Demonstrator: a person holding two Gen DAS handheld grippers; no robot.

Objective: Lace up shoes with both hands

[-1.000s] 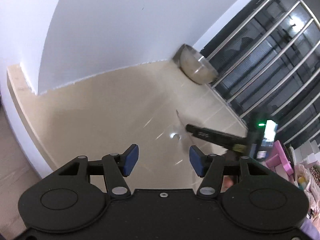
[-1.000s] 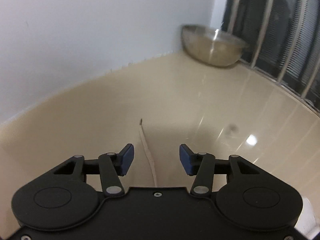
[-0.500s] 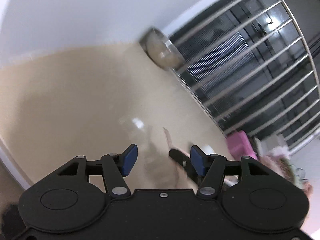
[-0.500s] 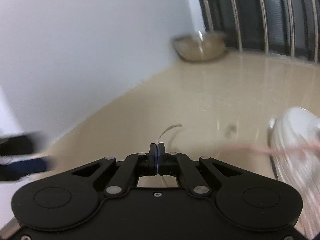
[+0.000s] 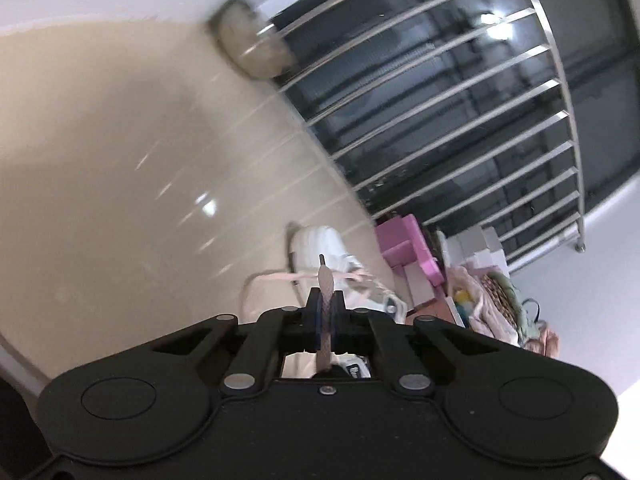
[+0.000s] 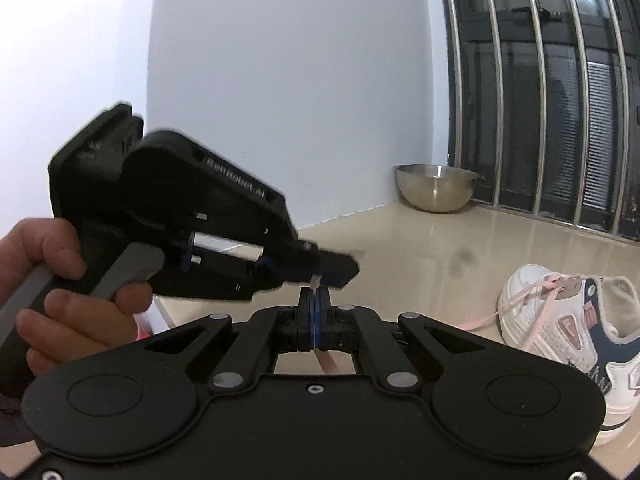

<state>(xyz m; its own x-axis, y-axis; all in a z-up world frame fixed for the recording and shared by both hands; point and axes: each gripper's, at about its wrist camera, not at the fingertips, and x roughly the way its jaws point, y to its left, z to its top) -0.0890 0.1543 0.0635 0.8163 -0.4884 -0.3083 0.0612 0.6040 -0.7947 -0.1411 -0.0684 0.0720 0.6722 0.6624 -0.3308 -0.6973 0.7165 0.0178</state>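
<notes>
A white and navy sneaker (image 6: 560, 320) with a pink lace (image 6: 528, 296) stands on the beige floor at the right. My right gripper (image 6: 315, 308) is shut on one end of the lace, whose tip pokes up between the pads. My left gripper (image 6: 340, 272), held by a hand (image 6: 60, 300), reaches across just above and beyond it. In the left wrist view the left gripper (image 5: 325, 312) has its jaws closing tight on the other lace end (image 5: 324, 280), which sticks out in front of the sneaker (image 5: 320, 244).
A steel bowl (image 6: 436, 186) sits in the far corner by the white wall and the barred window (image 6: 540, 100). Pink boxes (image 5: 408, 244) and stuffed bags (image 5: 492, 308) are piled beyond the sneaker.
Both grippers went from open to shut on lace ends, the right first and then the left. Both swung to the right, bringing the sneaker into view, and the right moved in beside the left.
</notes>
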